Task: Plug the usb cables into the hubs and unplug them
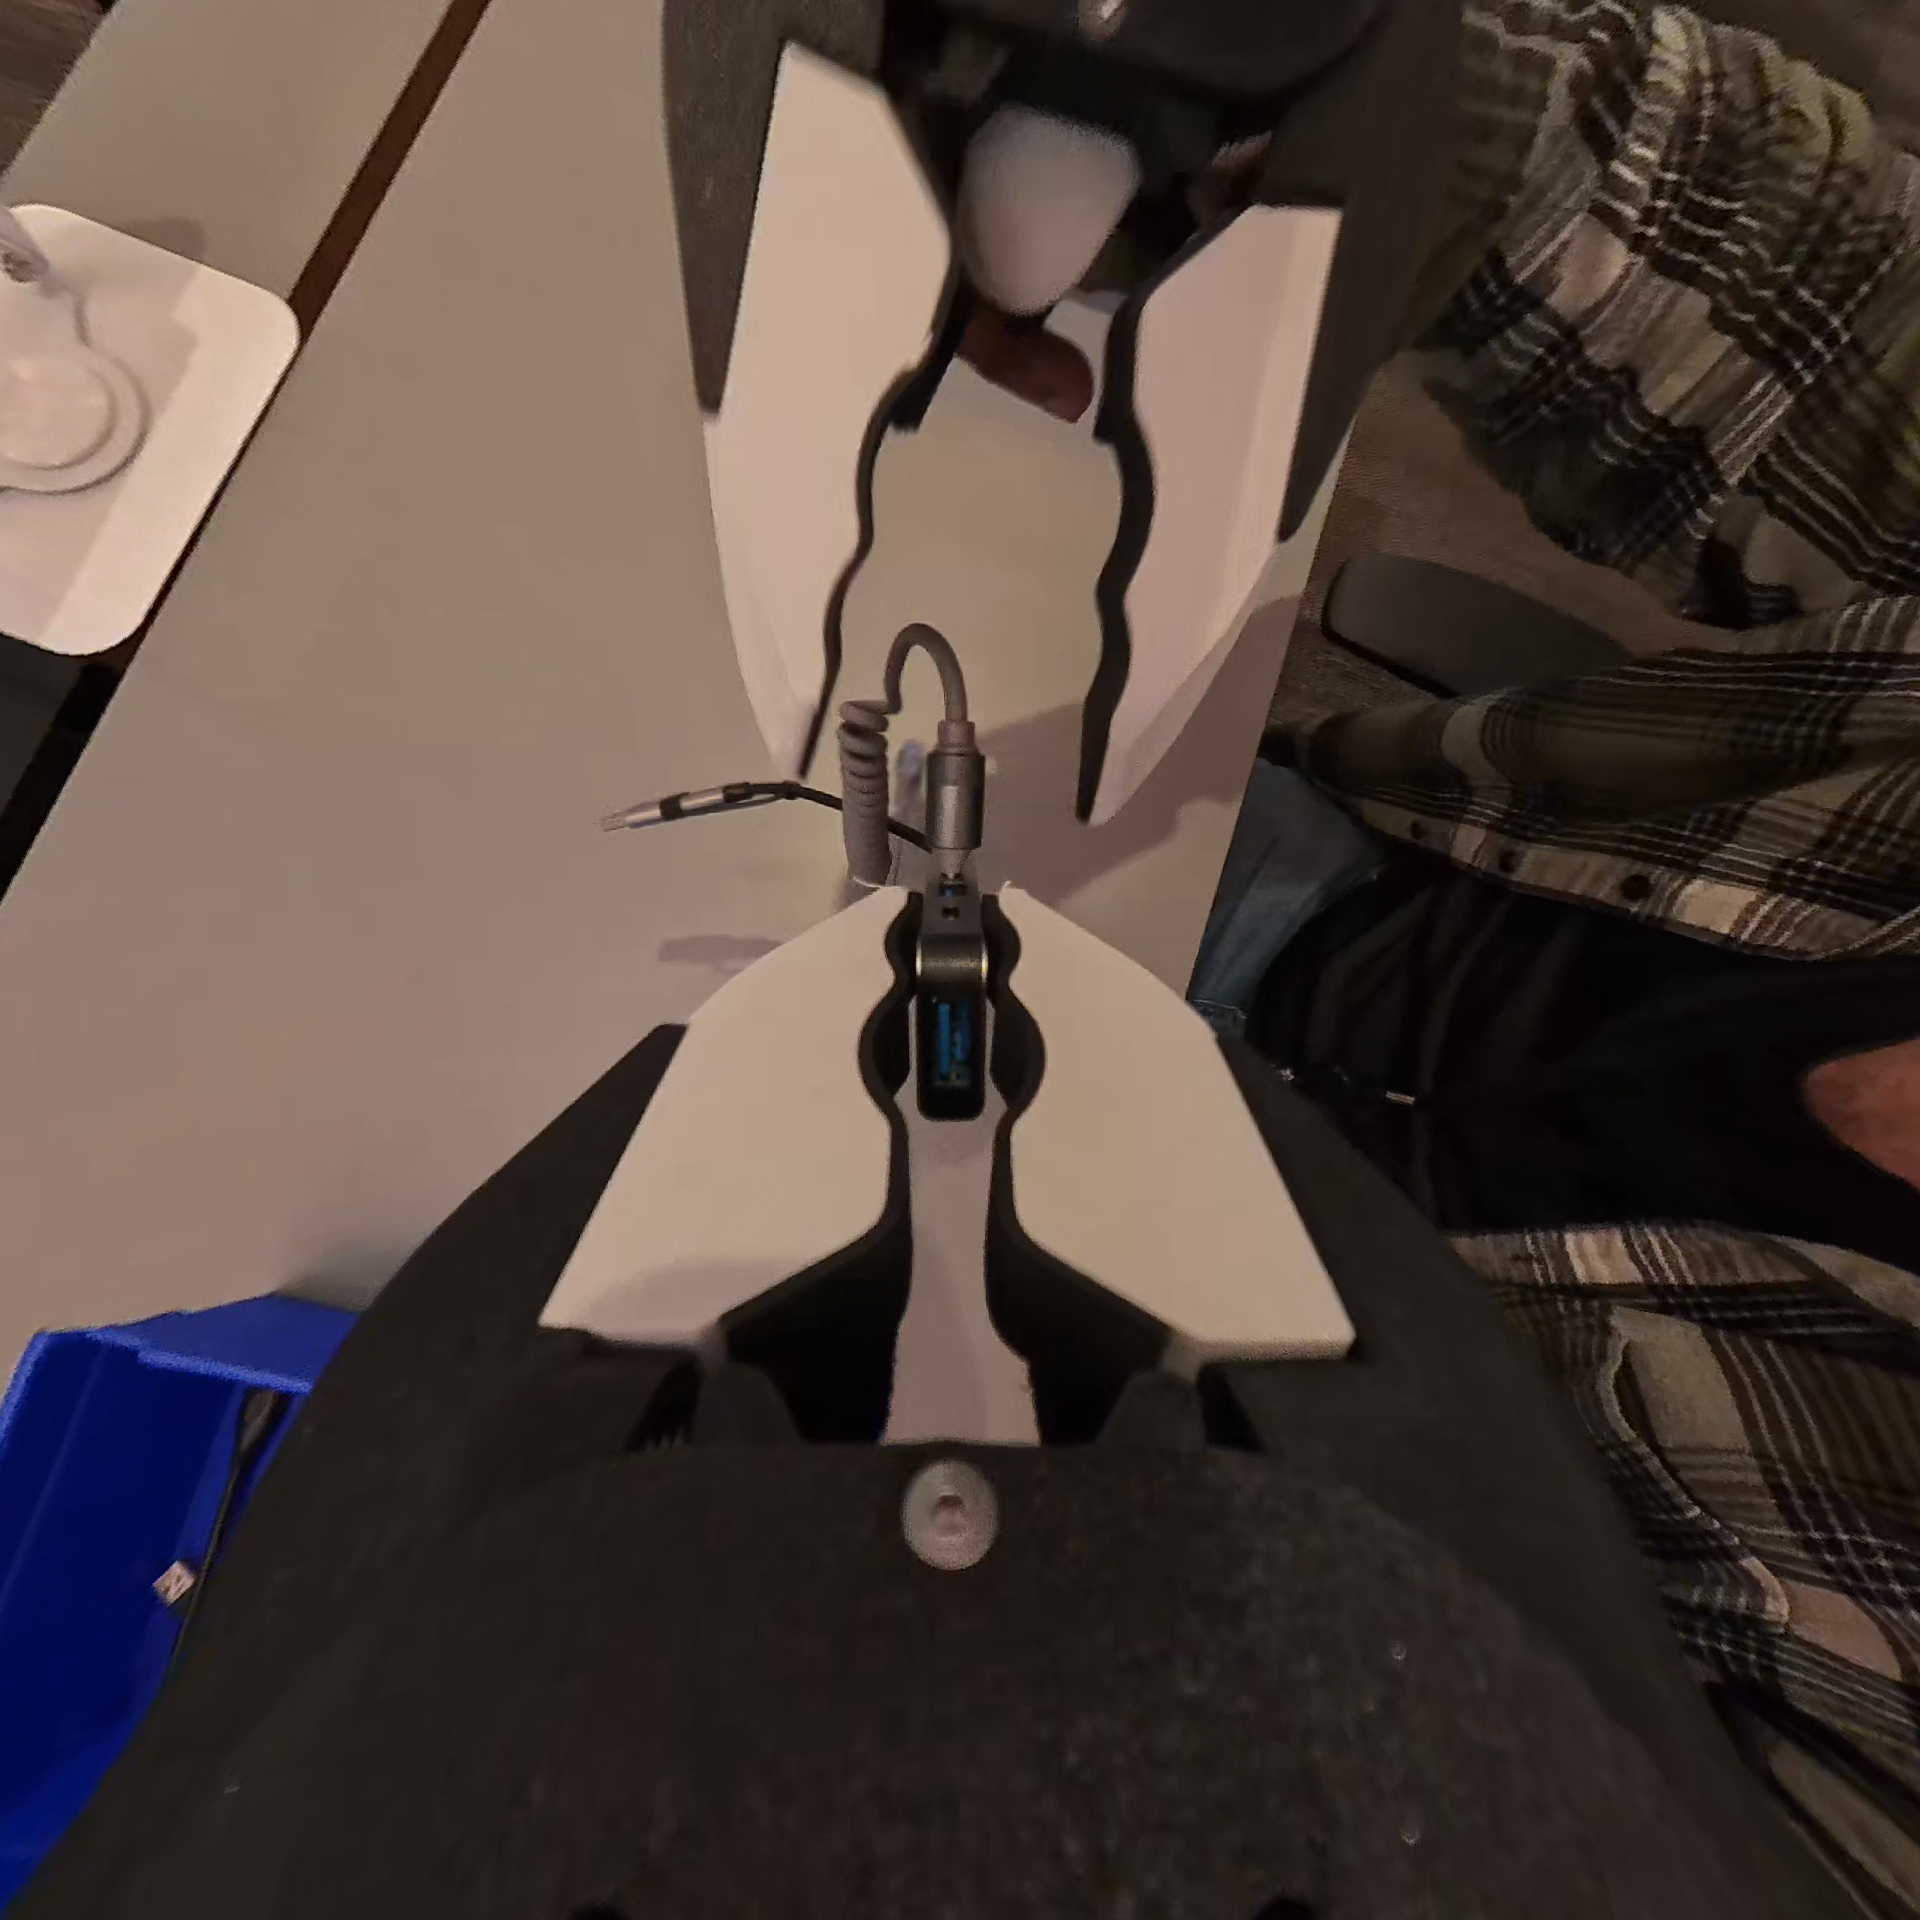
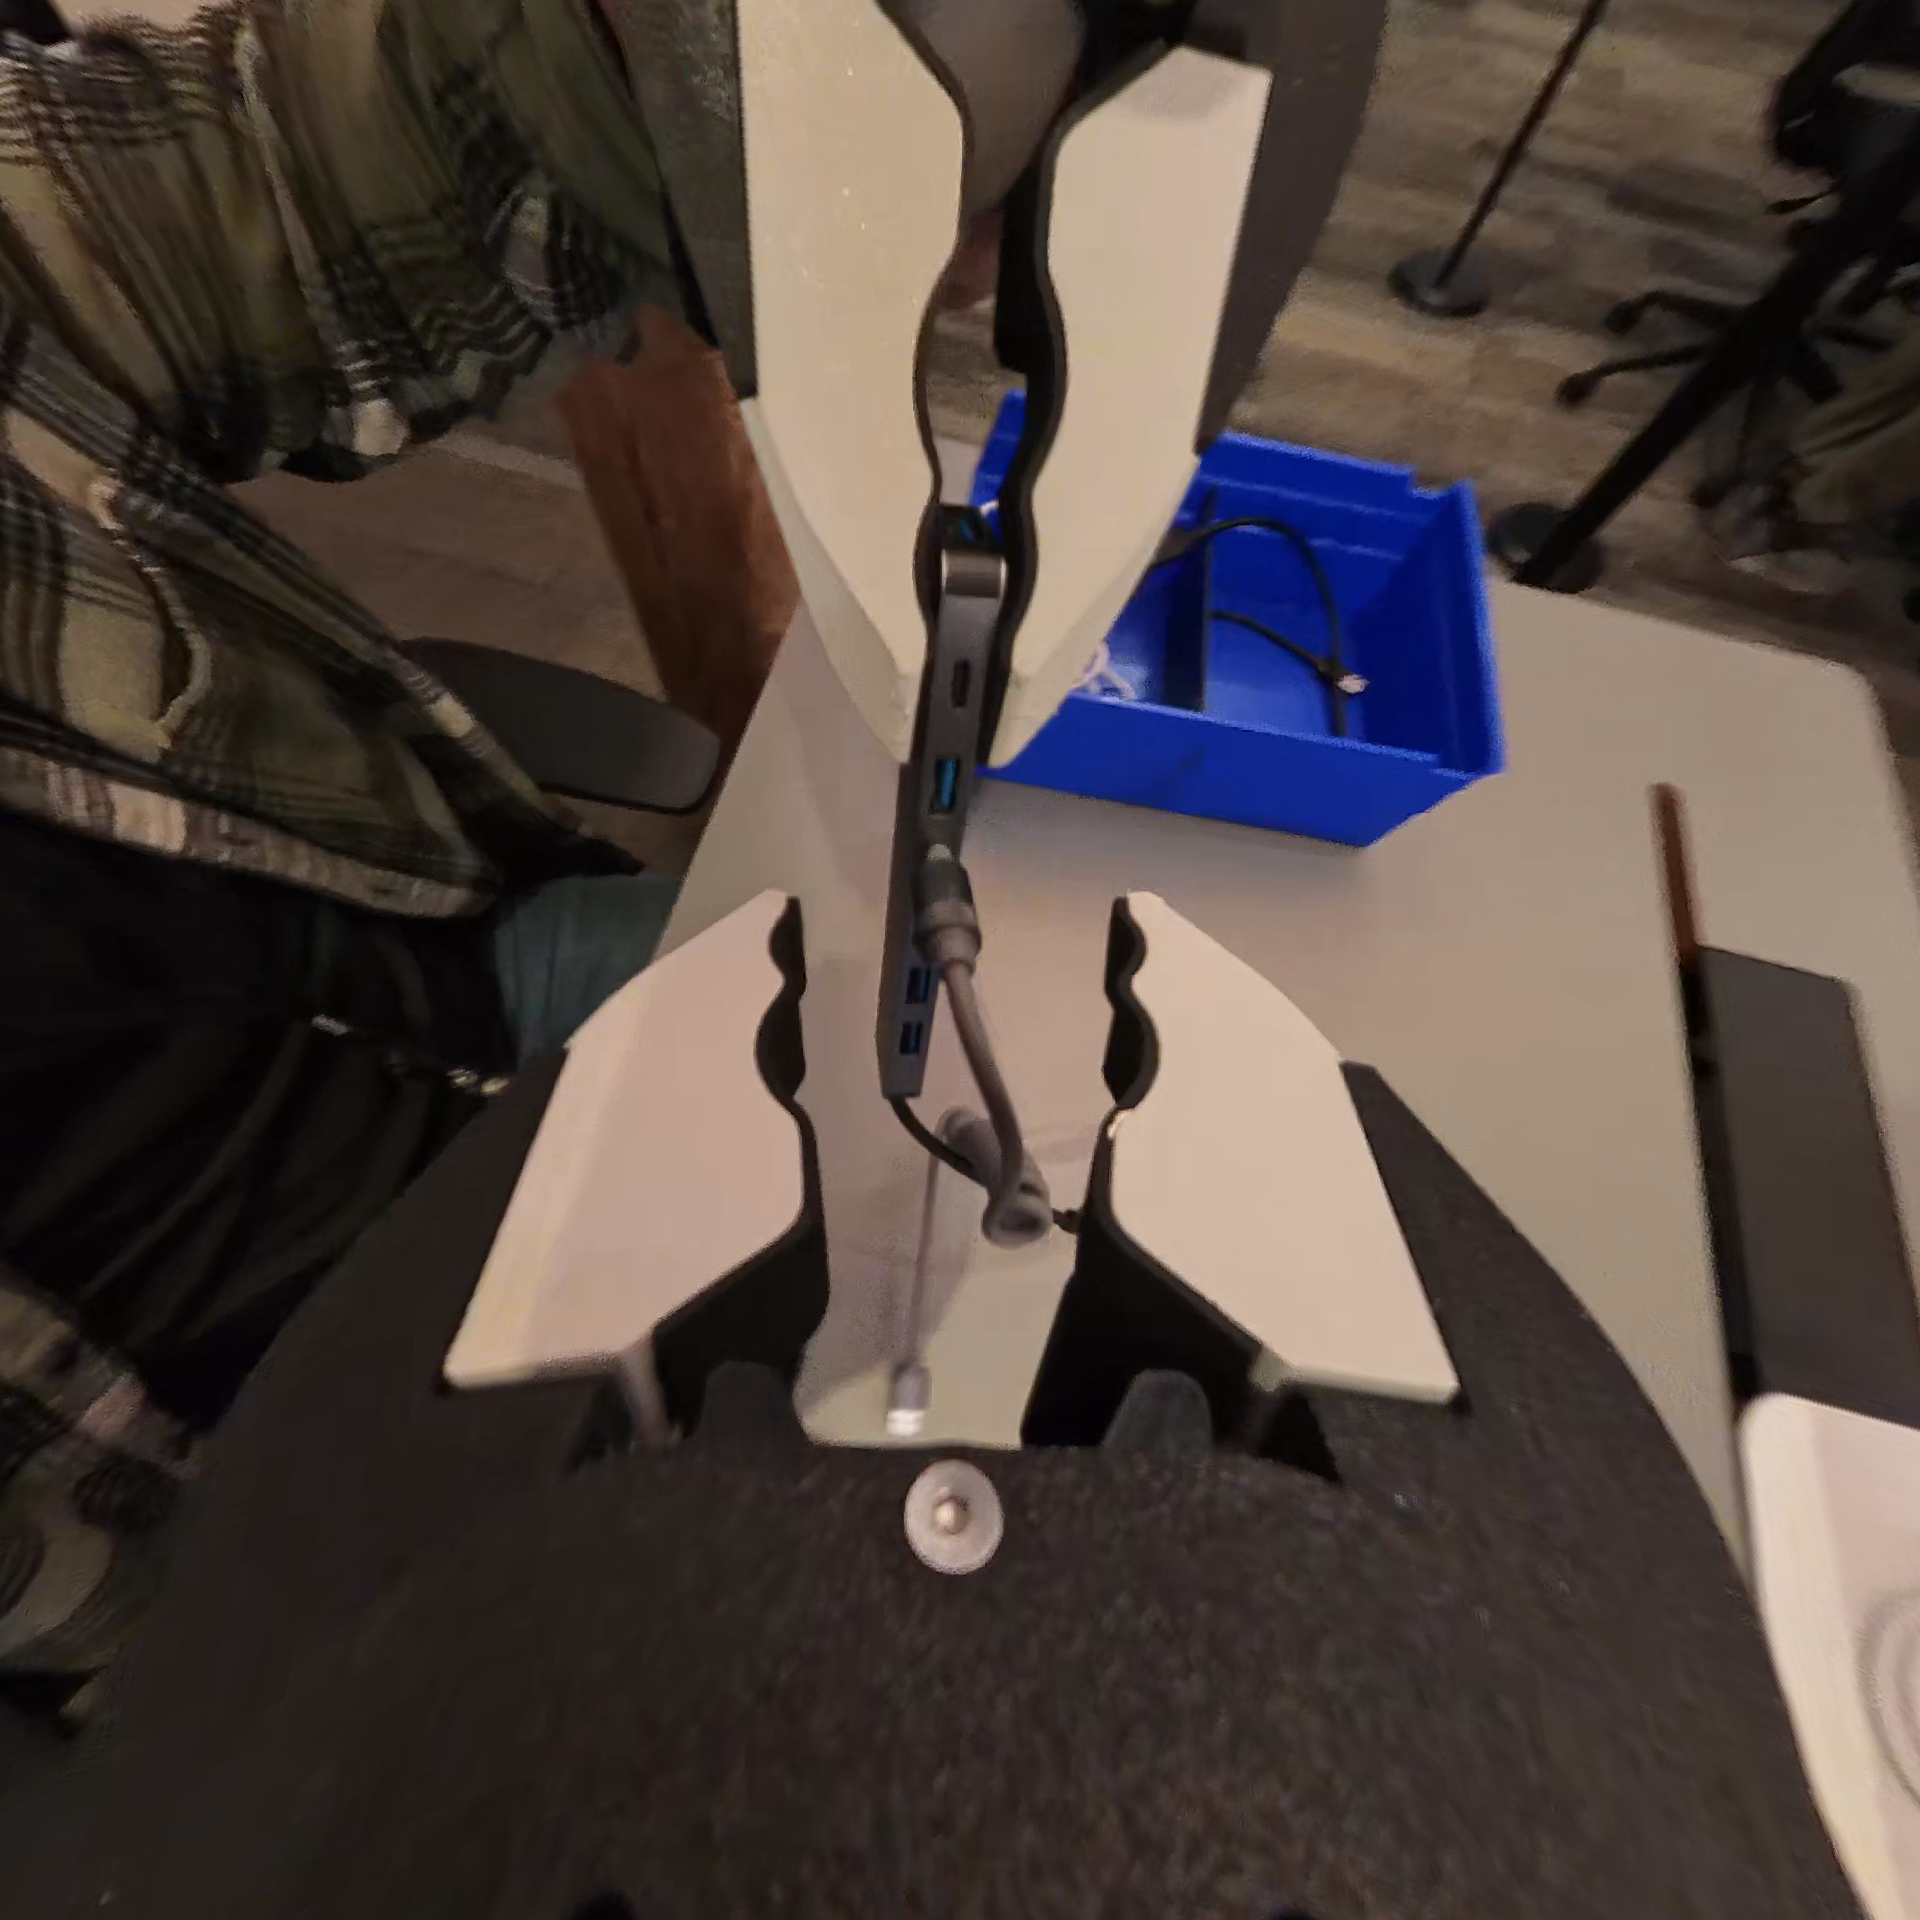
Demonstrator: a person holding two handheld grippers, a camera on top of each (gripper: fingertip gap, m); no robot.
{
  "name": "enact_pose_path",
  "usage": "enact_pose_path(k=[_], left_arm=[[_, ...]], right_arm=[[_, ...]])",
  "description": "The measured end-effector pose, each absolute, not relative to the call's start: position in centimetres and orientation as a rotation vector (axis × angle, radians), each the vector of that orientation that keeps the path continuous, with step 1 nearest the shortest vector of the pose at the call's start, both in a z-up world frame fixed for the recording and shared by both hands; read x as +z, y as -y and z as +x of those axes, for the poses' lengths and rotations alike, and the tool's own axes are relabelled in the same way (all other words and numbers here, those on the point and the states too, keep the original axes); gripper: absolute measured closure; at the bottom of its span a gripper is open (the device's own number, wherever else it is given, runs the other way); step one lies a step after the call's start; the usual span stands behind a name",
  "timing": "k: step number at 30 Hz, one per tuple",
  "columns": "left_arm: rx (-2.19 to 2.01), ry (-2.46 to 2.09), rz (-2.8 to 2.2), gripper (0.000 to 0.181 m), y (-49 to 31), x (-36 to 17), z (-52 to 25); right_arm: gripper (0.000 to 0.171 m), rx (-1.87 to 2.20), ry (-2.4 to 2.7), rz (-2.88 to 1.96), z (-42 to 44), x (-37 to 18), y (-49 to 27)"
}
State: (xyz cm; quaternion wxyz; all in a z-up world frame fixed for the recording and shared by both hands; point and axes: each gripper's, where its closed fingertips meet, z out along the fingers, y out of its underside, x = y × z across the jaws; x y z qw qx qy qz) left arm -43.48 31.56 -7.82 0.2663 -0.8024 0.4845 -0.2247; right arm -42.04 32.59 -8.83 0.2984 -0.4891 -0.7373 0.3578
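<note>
Grey slim metal USB hub point(image 1: 949, 1023) clamped in left hand-held gripper point(image 1: 951, 904) above bench point(image 1: 468, 727) | grey braided cable plug point(image 1: 953, 795) seated | right hand-held gripper point(image 2: 951, 997) spread, empty | risk: hub twisting in grip during unplug pull

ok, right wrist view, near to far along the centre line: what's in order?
Right tool, open → coiled grey cable plugged into the hub → dark USB hub → left tool, shut on the hub's far end → blue bin behind it on the table.

blue bin point(image 2: 1247, 769) on pale table point(image 2: 1351, 987)
</note>
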Motion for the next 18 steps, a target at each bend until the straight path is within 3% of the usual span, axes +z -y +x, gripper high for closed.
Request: enact_pose_path(k=[2,4,11,18], left_arm=[[-0.646,-1.320,-2.160,0.172,-31.5,-8.2,-43.1],[-0.683,-1.321,-2.151,0.172,-31.7,-8.7,-42.9],[-0.872,-1.290,-2.074,0.171,-32.6,-10.3,-42.6],[-1.295,-1.013,-1.863,0.127,-34.0,-11.7,-42.2]], right_arm=[[0.132,1.000,2.018,-1.356,-42.2,-10.0,-32.2],[0.159,1.044,2.058,-1.421,-41.8,-11.1,-32.0],[0.160,1.171,1.946,-1.590,-41.7,-13.1,-32.4],[0.160,1.302,1.727,-1.574,-40.1,-14.9,-34.1]])
